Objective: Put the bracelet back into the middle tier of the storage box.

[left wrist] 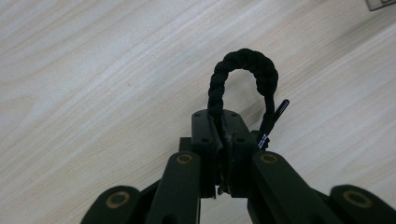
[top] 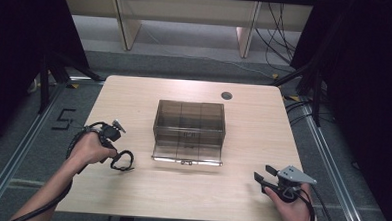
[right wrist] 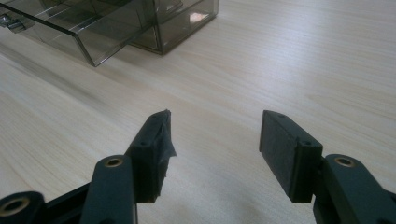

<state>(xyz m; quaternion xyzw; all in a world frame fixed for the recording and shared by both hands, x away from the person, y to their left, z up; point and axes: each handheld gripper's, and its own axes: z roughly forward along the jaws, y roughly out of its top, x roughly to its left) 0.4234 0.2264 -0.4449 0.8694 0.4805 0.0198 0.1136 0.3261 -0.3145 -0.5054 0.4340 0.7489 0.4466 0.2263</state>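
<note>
A black braided cord bracelet (left wrist: 243, 60) stands as a loop out of my left gripper (left wrist: 220, 123), whose jaws are shut on its lower end. In the high view the bracelet (top: 124, 160) lies just over the wooden table (top: 134, 98) at the left, in front of my left gripper (top: 115, 154). A smoky clear plastic box (top: 189, 121) sits mid-table with its front drawer (top: 187, 151) pulled out towards me. My right gripper (top: 264, 174) rests open near the front right edge, nothing between its jaws. In the right gripper view the gripper (right wrist: 215, 135) points past the box (right wrist: 154, 23).
A round cable hole (top: 226, 96) sits in the table top behind the box. Bare wood spreads between the box and both hands. Beyond the table are wooden furniture legs (top: 125, 22) and loose cables (top: 282, 39) on the grey floor.
</note>
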